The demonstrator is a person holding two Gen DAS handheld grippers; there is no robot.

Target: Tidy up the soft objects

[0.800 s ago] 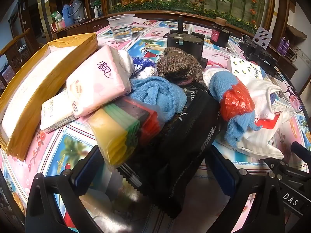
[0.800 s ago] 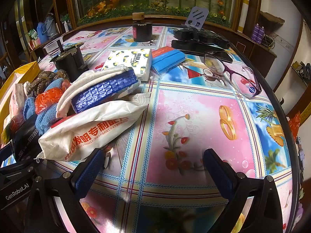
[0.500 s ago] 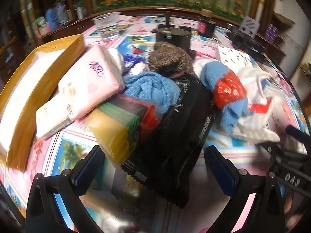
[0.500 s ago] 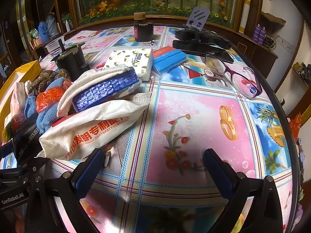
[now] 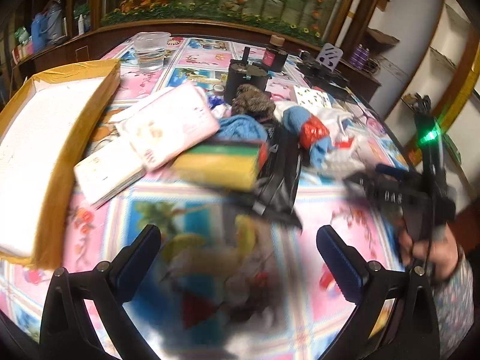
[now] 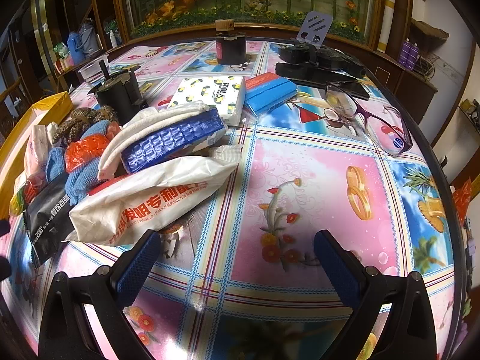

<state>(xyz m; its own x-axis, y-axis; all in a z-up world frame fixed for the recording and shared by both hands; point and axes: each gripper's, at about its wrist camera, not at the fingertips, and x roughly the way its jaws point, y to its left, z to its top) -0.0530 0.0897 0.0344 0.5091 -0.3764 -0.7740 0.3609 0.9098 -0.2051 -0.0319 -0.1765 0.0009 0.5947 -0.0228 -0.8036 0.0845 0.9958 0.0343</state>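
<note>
A heap of soft things lies on the flowered tablecloth [image 6: 300,180]. The blurred left wrist view shows a pink tissue pack [image 5: 171,123], a small white tissue pack [image 5: 108,174], a yellow-green sponge pack [image 5: 219,165], a black pouch [image 5: 279,177], blue knitwear [image 5: 240,129] and a brown knit piece [image 5: 253,103]. My left gripper [image 5: 238,258] hangs open before the heap, holding nothing. My right gripper [image 6: 234,258] is open over bare cloth, right of a white bag with red writing [image 6: 150,198] and a blue pack in white cloth [image 6: 171,141].
A yellow box with a white lining [image 5: 45,138] stands left of the heap. Farther back are a cup of water [image 5: 150,49], a black canister [image 6: 120,93], a dotted tissue pack [image 6: 210,96], a blue pack [image 6: 270,90], glasses [image 6: 369,117] and black devices [image 6: 318,60]. A person's hand [image 5: 432,255] shows at right.
The left gripper has pulled back from the heap, which now sits farther off and blurred. Its body has left the right view's lower left corner. The right gripper has stayed put.
</note>
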